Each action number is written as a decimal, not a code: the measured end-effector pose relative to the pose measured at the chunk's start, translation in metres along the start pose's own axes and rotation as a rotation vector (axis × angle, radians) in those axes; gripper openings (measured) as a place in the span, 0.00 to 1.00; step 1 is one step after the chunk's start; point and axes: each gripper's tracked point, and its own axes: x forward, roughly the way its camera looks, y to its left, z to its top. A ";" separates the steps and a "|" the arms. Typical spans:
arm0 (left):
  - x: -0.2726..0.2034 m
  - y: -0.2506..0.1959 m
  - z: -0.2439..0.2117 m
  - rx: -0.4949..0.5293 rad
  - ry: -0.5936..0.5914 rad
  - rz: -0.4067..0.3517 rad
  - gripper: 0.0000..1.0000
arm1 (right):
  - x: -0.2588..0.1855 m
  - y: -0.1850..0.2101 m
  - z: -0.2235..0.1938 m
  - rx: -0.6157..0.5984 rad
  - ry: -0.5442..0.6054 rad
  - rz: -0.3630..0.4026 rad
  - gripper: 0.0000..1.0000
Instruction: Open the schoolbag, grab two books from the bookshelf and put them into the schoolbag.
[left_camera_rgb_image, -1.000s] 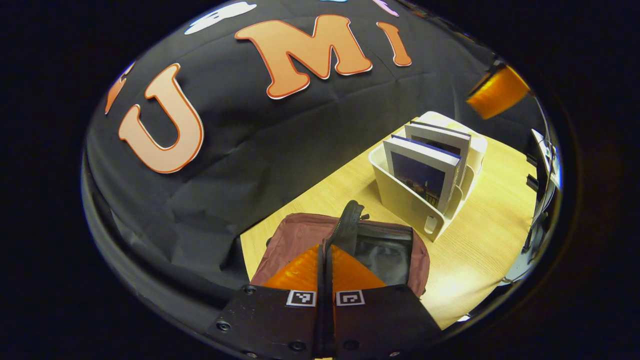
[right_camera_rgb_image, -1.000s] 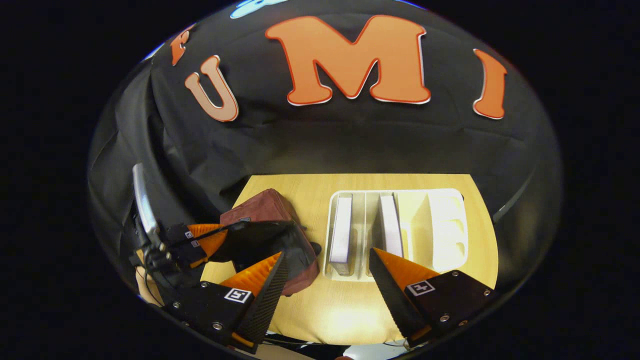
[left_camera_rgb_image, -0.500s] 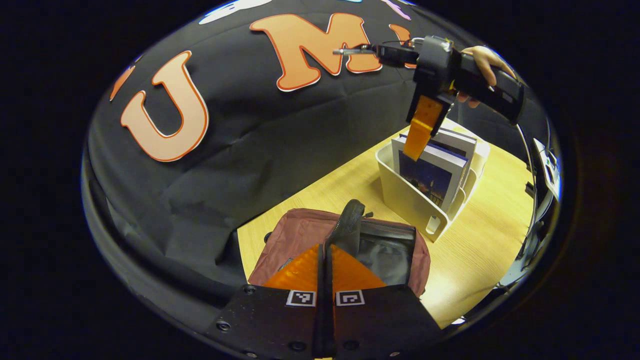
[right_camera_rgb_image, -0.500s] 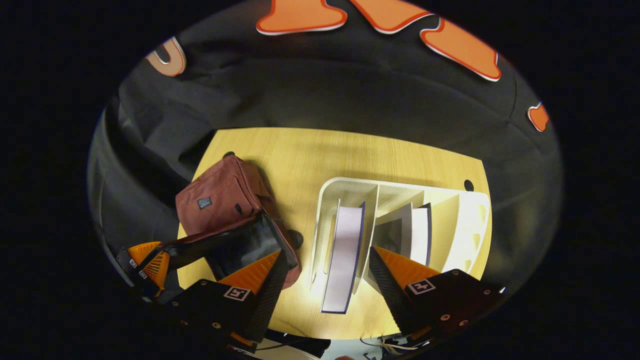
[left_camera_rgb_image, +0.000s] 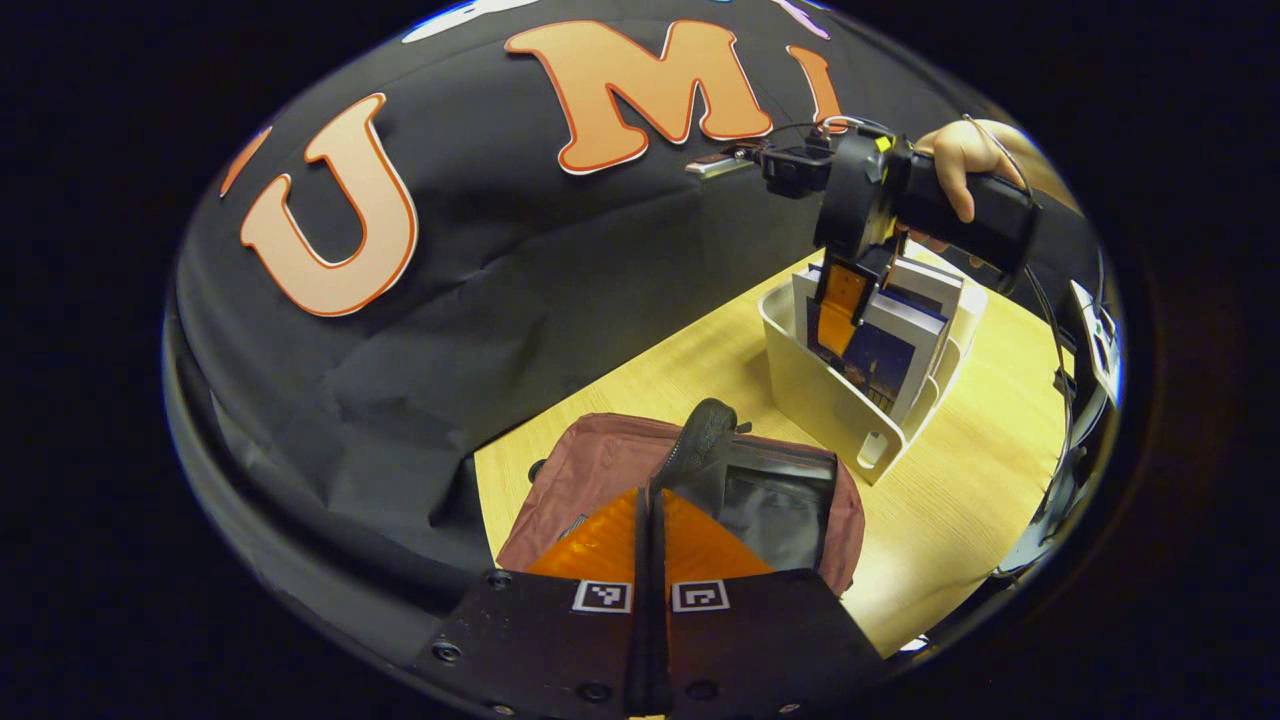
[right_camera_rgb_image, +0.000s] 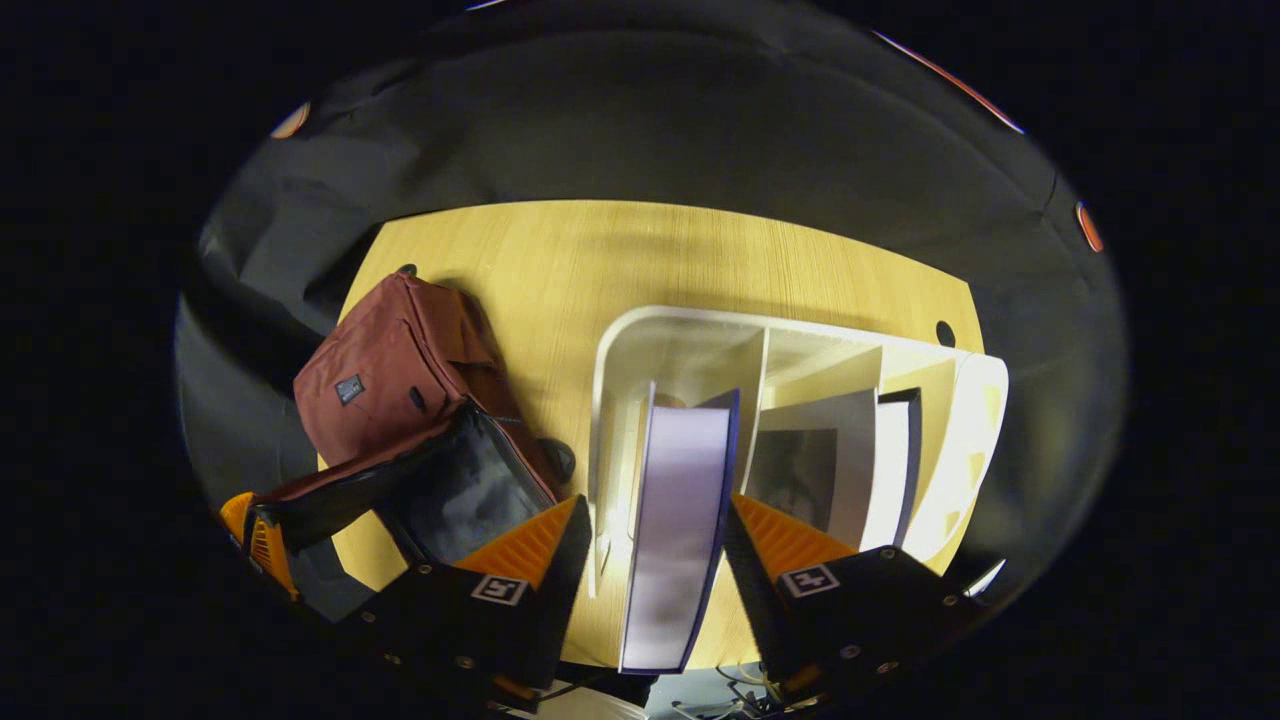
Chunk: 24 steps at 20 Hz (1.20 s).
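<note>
The maroon schoolbag (left_camera_rgb_image: 600, 465) lies on the wooden table with its dark inside (left_camera_rgb_image: 775, 505) showing. My left gripper (left_camera_rgb_image: 650, 520) is shut on the bag's flap (left_camera_rgb_image: 700, 445) and holds it up; the right gripper view shows that gripper (right_camera_rgb_image: 250, 520) at the lifted flap of the bag (right_camera_rgb_image: 385, 365). In the white bookshelf (right_camera_rgb_image: 620, 340) stand two books. My right gripper (right_camera_rgb_image: 655, 508) is open, with one finger on each side of the nearer book (right_camera_rgb_image: 680, 480). The second book (right_camera_rgb_image: 850, 460) leans one slot further. From the left gripper view, the right gripper (left_camera_rgb_image: 840, 300) reaches down into the bookshelf (left_camera_rgb_image: 825, 395).
A hand (left_camera_rgb_image: 955, 165) holds the right gripper above the bookshelf. Bare wooden table (right_camera_rgb_image: 640, 260) lies between the bag, the shelf and the black cloth wall. The table's front edge (left_camera_rgb_image: 960, 590) runs close to the bag and shelf.
The right gripper has come down over the bookshelf until its fingers straddle the nearer book. The left gripper has kept the bag's flap held up, hardly moving.
</note>
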 end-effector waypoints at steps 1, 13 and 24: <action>0.000 0.000 -0.001 -0.007 0.000 -0.004 0.01 | 0.005 -0.001 -0.006 0.003 0.017 -0.005 0.72; 0.002 0.000 -0.003 -0.008 -0.008 -0.022 0.01 | -0.093 0.000 0.018 0.035 -0.167 -0.028 0.36; 0.002 0.002 -0.001 0.000 -0.015 -0.039 0.01 | -0.211 -0.008 -0.049 0.193 -0.457 0.161 0.35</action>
